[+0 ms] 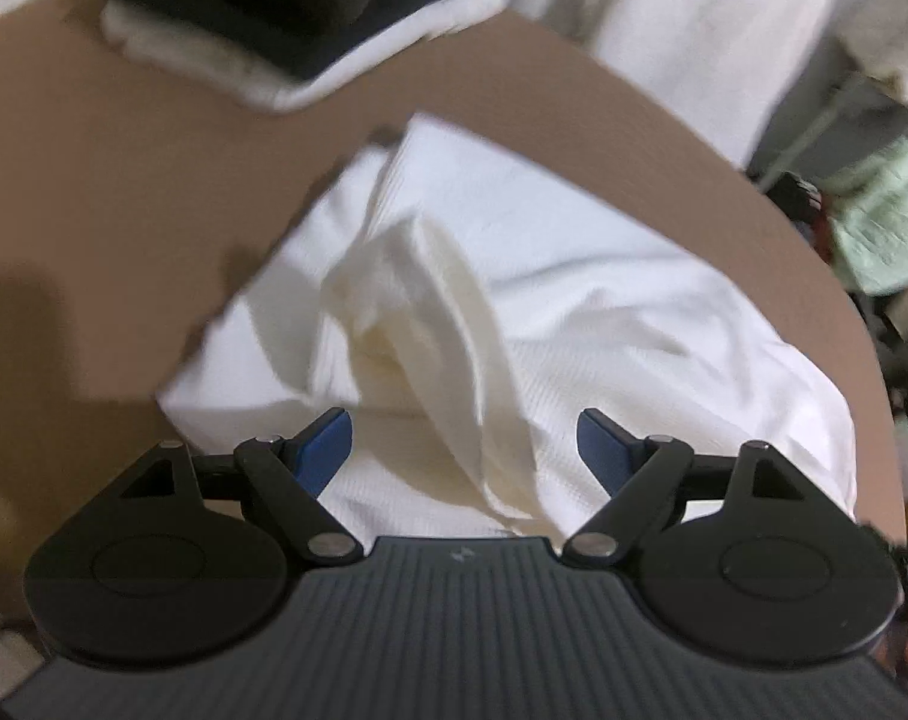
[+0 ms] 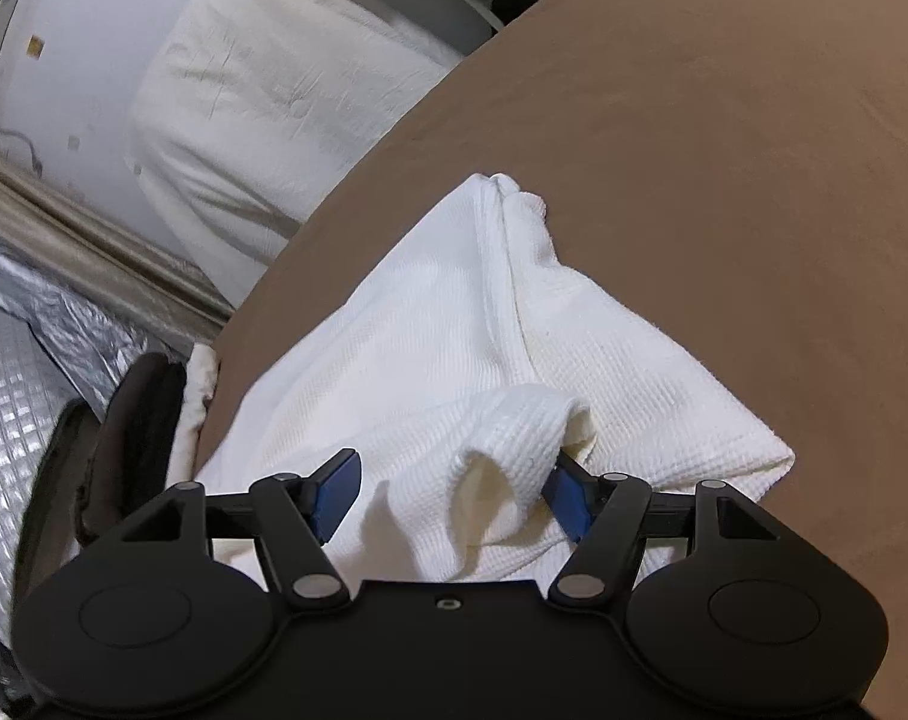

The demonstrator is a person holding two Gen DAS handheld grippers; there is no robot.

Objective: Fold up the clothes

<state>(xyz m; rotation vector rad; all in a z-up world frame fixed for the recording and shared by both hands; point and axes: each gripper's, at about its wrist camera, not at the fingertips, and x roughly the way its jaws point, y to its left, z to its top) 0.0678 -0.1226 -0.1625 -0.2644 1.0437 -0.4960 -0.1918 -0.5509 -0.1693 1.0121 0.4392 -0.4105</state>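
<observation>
**Both tools spread over the white garment**

We start at our left tool: its blue pads stand wide apart above the white garment, and nothing is pinched between them. A creased ridge of the cloth runs up between the two fingers, but neither pad presses on it. This view is blurred, so we cannot read the finer folds.

Our right tool is also spread. Its left pad hangs free over the cloth, while a rolled cuff or hem of the garment curls up just beside the right pad and hides part of it; we cannot tell whether the two are touching. The cloth is not clamped.

Moving outward, the garment lies bunched and partly folded on the brown bench, close to its near edge, with one corner pointing away from us. In the left wrist view a stack of folded clothes, dark pieces on a white one, sits farther back on the bench, well apart from the garment. Beyond the bench edge, the right wrist view shows a white pillow and a silver quilted mat on the floor.
</observation>
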